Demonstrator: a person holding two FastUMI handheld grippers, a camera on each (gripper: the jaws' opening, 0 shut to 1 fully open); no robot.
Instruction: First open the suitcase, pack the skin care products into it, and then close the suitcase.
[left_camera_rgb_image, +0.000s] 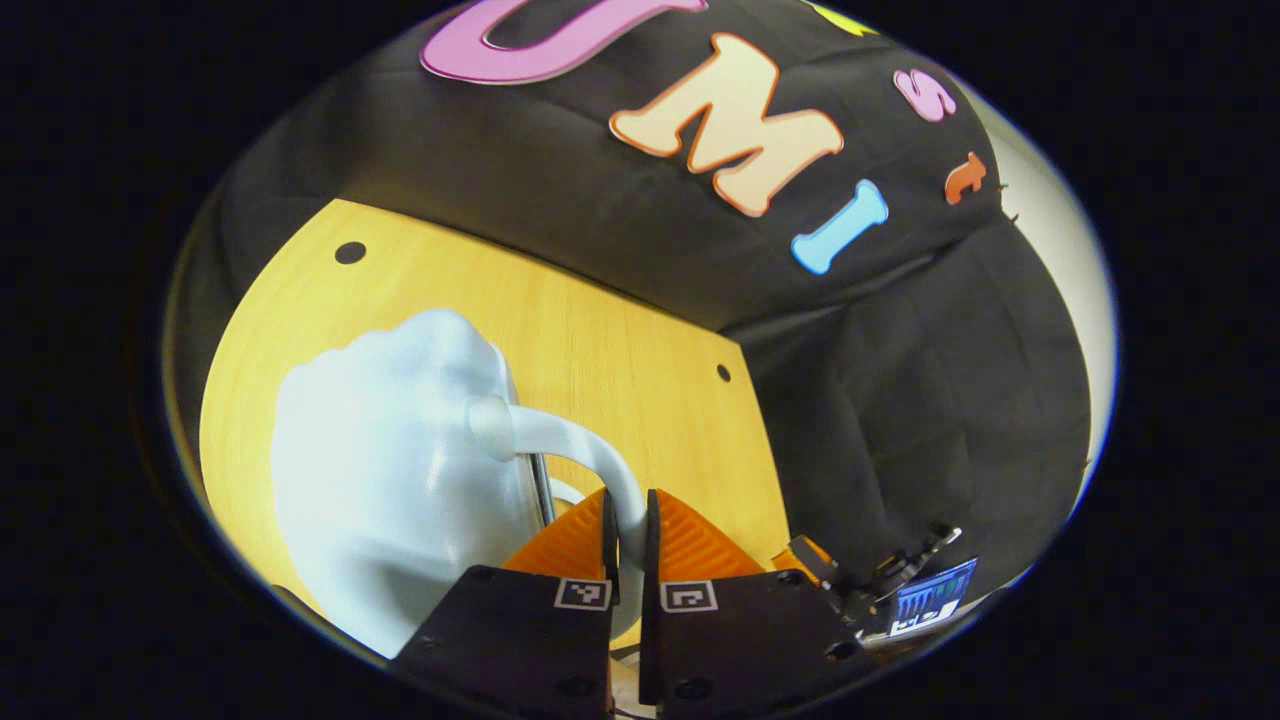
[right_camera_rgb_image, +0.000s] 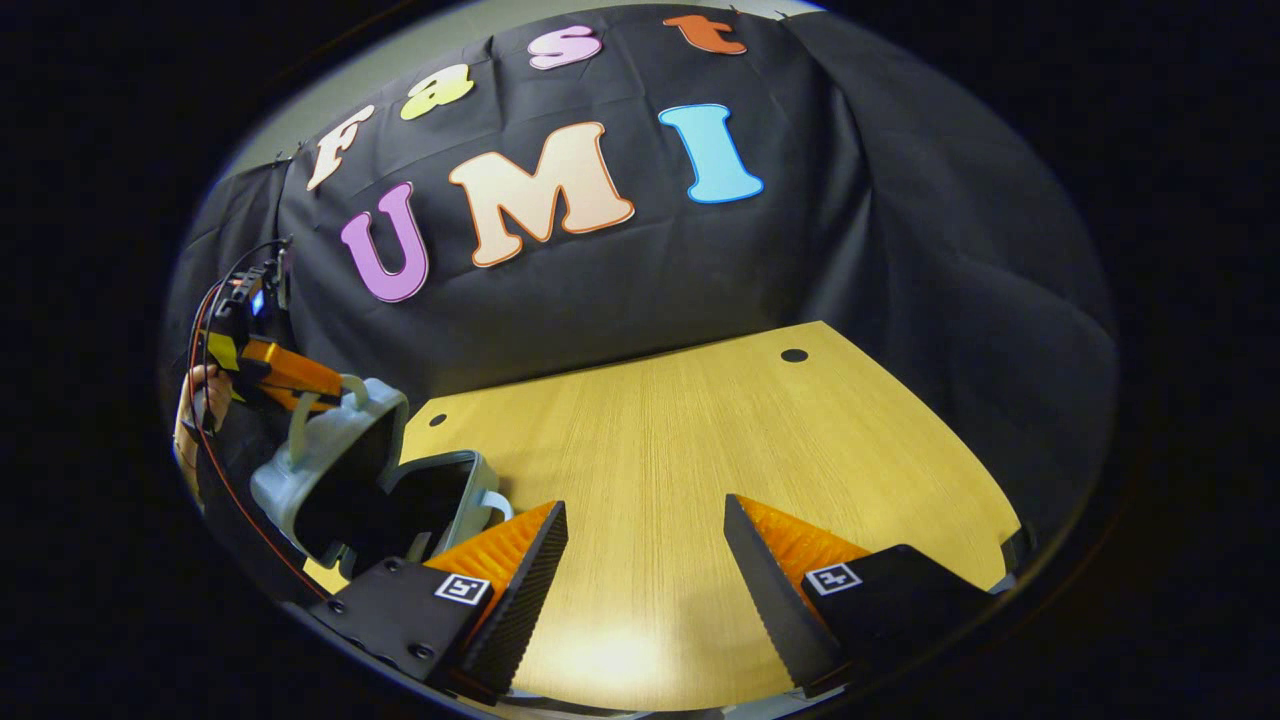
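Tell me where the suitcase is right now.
The suitcase lies open at the table's left edge in the right gripper view, its lid raised by the handle, which the left hand-held gripper is clamping.

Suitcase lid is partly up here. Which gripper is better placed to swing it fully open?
Left. The left gripper is shut on the suitcase handle, with the suitcase already ajar. The right gripper is open over the bare table, apart from the case.
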